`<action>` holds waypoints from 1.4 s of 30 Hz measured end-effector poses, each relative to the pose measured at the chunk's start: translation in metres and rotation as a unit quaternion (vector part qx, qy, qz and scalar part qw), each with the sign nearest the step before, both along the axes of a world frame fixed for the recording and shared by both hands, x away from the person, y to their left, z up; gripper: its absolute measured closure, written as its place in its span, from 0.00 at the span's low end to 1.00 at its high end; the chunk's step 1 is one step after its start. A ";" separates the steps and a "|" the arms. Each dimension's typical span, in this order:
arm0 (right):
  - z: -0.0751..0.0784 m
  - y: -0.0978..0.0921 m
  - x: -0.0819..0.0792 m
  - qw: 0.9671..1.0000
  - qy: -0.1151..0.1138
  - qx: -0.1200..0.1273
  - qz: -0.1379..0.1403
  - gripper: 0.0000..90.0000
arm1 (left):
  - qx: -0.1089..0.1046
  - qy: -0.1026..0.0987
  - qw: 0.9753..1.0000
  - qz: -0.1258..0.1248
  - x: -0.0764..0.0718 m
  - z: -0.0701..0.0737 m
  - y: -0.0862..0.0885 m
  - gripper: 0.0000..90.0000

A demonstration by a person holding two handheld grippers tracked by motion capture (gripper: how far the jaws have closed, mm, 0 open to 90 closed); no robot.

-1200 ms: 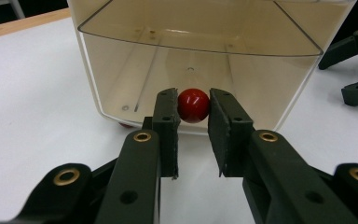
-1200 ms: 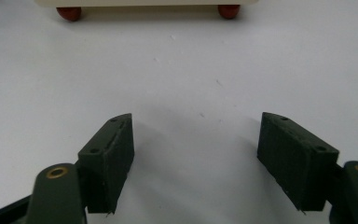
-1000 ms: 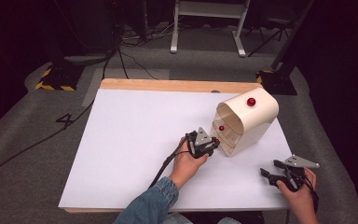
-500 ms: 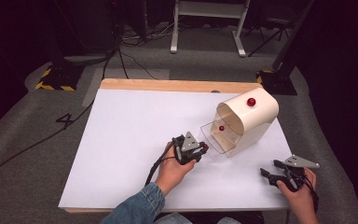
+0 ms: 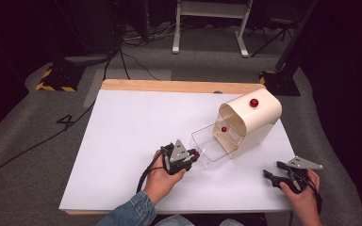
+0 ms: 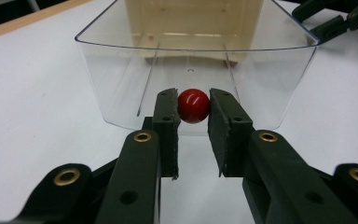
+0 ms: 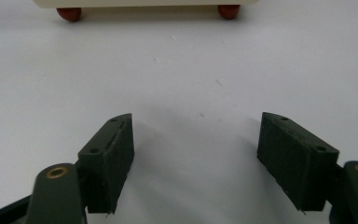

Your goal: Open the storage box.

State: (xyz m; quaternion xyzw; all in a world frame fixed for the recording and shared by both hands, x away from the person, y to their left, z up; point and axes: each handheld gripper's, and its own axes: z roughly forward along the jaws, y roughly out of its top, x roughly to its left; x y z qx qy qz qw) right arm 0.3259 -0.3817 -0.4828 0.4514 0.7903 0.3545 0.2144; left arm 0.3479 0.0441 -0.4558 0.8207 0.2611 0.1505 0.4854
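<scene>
Glossy red knob (image 6: 193,105) on clear drawer (image 6: 121,60)

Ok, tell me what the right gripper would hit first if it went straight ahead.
Probably the cream box: ahead of the open right gripper lies bare white table, then the box's base on its red feet. Depth is hard to judge.
</scene>
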 end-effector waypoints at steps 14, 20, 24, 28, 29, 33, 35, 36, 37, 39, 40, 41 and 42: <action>0.000 0.000 0.000 1.000 0.000 0.000 0.000 0.30 | 0.009 0.015 1.000 0.014 -0.006 -0.006 0.004 0.49; 0.000 0.000 0.000 1.000 0.000 0.000 0.000 0.30 | -0.003 -0.010 1.000 0.024 -0.010 0.012 0.003 0.43; 0.000 0.000 0.000 1.000 -0.001 -0.001 0.000 0.30 | -0.024 -0.023 0.999 0.026 -0.002 0.030 -0.004 0.44; 0.000 0.000 0.000 1.000 -0.001 -0.001 0.000 0.30 | -0.032 -0.030 0.999 0.020 0.005 0.042 -0.015 0.46; 0.000 0.000 0.000 1.000 -0.001 -0.001 0.000 0.30 | -0.034 -0.038 0.999 0.017 0.009 0.048 -0.022 0.50; 0.000 0.000 0.000 1.000 -0.002 -0.001 0.000 0.30 | -0.049 -0.038 0.998 0.007 0.020 0.055 -0.037 0.56; 0.000 0.000 0.000 1.000 -0.002 -0.001 0.000 0.30 | -0.060 -0.036 0.998 0.003 0.024 0.056 -0.045 0.57; 0.000 0.000 0.000 1.000 -0.002 -0.001 0.000 0.30 | -0.064 -0.035 0.997 0.001 0.027 0.056 -0.050 0.58; 0.000 0.000 0.000 1.000 -0.002 -0.001 0.000 0.30 | -0.065 -0.037 0.997 -0.001 0.029 0.056 -0.053 0.59; 0.000 0.000 0.000 1.000 -0.002 -0.001 0.000 0.30 | -0.068 -0.039 0.997 -0.001 0.032 0.056 -0.058 0.61; 0.000 0.000 0.000 1.000 -0.002 -0.001 0.000 0.30 | -0.073 -0.046 0.996 -0.002 0.036 0.056 -0.064 0.62; 0.000 0.000 0.000 1.000 -0.002 -0.001 0.000 0.30 | -0.073 -0.046 0.996 -0.002 0.036 0.056 -0.064 0.63; 0.000 0.000 0.000 1.000 -0.001 -0.001 0.000 0.30 | -0.080 -0.046 0.996 -0.001 0.041 0.054 -0.069 0.65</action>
